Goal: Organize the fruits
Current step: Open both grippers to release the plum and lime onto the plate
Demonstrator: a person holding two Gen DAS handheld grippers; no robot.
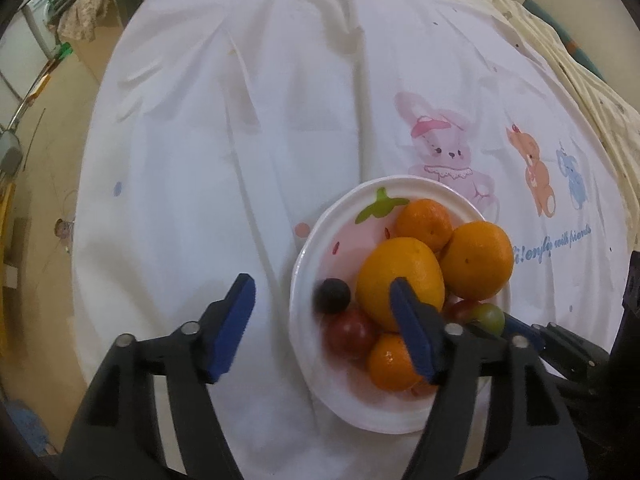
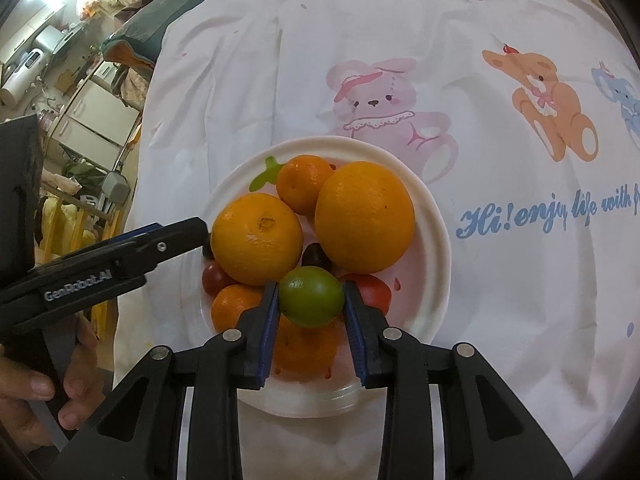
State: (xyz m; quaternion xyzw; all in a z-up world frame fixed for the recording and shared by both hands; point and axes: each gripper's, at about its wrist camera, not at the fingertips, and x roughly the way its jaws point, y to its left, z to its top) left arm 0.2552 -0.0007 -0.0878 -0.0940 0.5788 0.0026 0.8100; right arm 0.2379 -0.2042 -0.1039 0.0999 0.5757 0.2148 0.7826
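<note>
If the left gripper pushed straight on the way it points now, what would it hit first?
Probably the white plate: the open left gripper straddles its near-left rim, one finger over the cloth, the other over the large orange. That finger might meet the orange first; depth is unclear.

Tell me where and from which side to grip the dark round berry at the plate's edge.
Grip the dark berry across its widest middle, coming from above. It is small and round, wedged between a large orange and a red tomato, so only its top and the side toward the plate's rim look free. The open left claw is nearest.
</note>
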